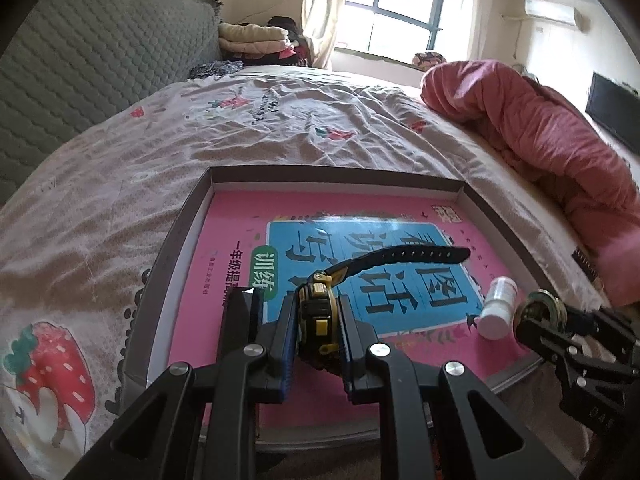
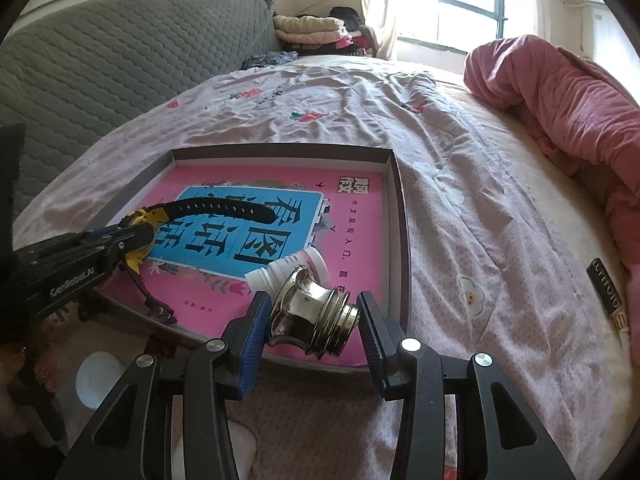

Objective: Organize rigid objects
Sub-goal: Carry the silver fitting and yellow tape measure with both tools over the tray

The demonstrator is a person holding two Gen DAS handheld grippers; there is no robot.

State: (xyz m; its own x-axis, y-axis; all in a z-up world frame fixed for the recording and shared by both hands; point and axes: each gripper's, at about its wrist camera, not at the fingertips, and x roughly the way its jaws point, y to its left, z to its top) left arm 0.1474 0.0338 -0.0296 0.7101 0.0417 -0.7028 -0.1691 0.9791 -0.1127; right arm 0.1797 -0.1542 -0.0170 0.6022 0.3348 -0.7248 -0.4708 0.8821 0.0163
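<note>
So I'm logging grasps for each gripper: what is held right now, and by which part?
Left gripper clamps the black-and-yellow wristwatch by its case sides. Right gripper brackets the shiny metal fitting; contact unclear.

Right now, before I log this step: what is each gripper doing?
Left gripper: shut on the black-and-yellow watch.
Right gripper: around the metal fitting; grip cannot be told.
</note>
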